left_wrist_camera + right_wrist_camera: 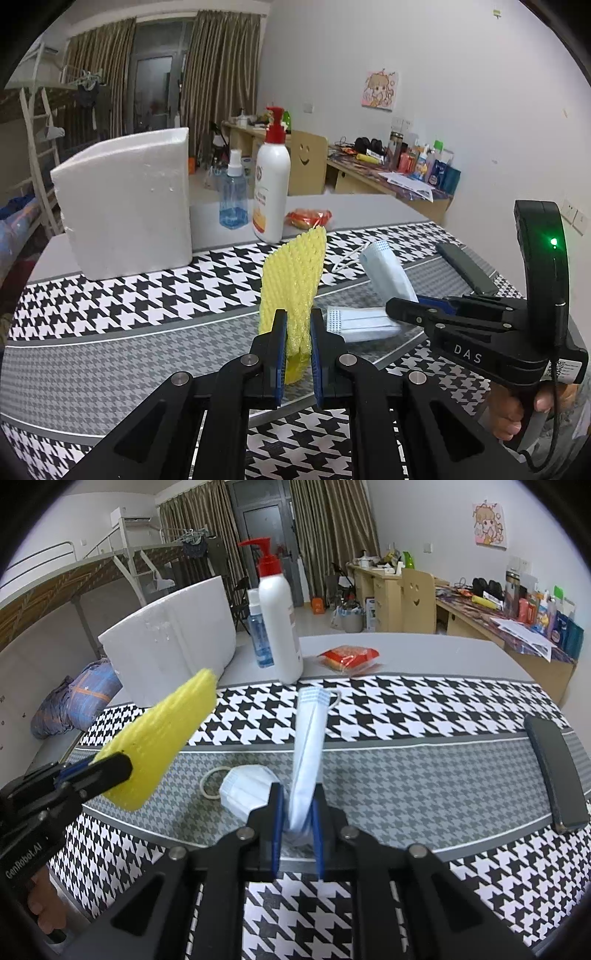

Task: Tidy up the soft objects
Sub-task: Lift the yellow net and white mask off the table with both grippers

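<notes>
My left gripper (298, 323) is shut on the lower end of a yellow foam net sleeve (291, 277), which stands up from its pads above the table. From the right wrist view, the same left gripper (110, 770) holds the yellow net (162, 738) at the left. My right gripper (298, 801) is shut on a folded light blue face mask (308, 746) that sticks up and away from its pads. A second blue mask (245, 788) lies on the grey houndstooth cloth just left of it. The left wrist view shows the right gripper (400, 306), the held mask (388, 273) and the lying mask (364, 325).
A white foam box (125, 206) stands at the back left. Beside it are a blue spray bottle (233, 195) and a white pump bottle (271, 184), then a red packet (308, 218). A flat black object (554, 775) lies at the right of the houndstooth cloth (129, 295).
</notes>
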`<state>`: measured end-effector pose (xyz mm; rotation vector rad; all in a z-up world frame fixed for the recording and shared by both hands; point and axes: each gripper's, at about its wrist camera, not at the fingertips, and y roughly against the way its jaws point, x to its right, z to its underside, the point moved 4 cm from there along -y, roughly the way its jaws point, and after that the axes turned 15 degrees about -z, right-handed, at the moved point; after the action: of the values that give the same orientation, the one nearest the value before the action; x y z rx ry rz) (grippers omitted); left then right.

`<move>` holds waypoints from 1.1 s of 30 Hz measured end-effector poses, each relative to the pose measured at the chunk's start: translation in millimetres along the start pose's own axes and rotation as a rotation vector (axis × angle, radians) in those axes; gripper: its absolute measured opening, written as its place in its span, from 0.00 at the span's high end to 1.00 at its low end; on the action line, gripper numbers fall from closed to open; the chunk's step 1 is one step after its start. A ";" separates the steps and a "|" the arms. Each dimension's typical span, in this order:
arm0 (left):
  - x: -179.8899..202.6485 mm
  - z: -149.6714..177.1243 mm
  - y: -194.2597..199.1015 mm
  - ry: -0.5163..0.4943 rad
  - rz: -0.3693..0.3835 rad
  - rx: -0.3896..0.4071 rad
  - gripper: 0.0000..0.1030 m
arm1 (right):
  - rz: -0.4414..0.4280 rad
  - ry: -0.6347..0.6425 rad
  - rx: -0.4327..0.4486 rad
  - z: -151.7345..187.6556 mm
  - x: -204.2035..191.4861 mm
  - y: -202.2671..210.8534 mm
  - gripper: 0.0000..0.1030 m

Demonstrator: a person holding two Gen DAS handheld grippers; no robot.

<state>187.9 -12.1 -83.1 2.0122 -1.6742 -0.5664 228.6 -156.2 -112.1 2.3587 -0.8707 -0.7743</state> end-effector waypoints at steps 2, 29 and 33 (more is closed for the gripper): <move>-2.3 -1.0 4.4 0.004 -0.003 0.008 0.88 | -0.002 0.008 0.009 -1.0 -2.9 3.2 0.83; -21.3 -9.3 45.6 0.021 -0.061 0.094 0.88 | -0.026 0.091 0.112 -14.6 -35.2 35.5 0.83; -23.0 -11.2 49.7 0.016 -0.068 0.108 0.88 | -0.030 0.102 0.120 -16.7 -39.1 37.9 0.83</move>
<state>150.9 3.8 -44.3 2.1514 -1.6639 -0.4911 199.2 -149.8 -63.8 2.4980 -0.8619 -0.6224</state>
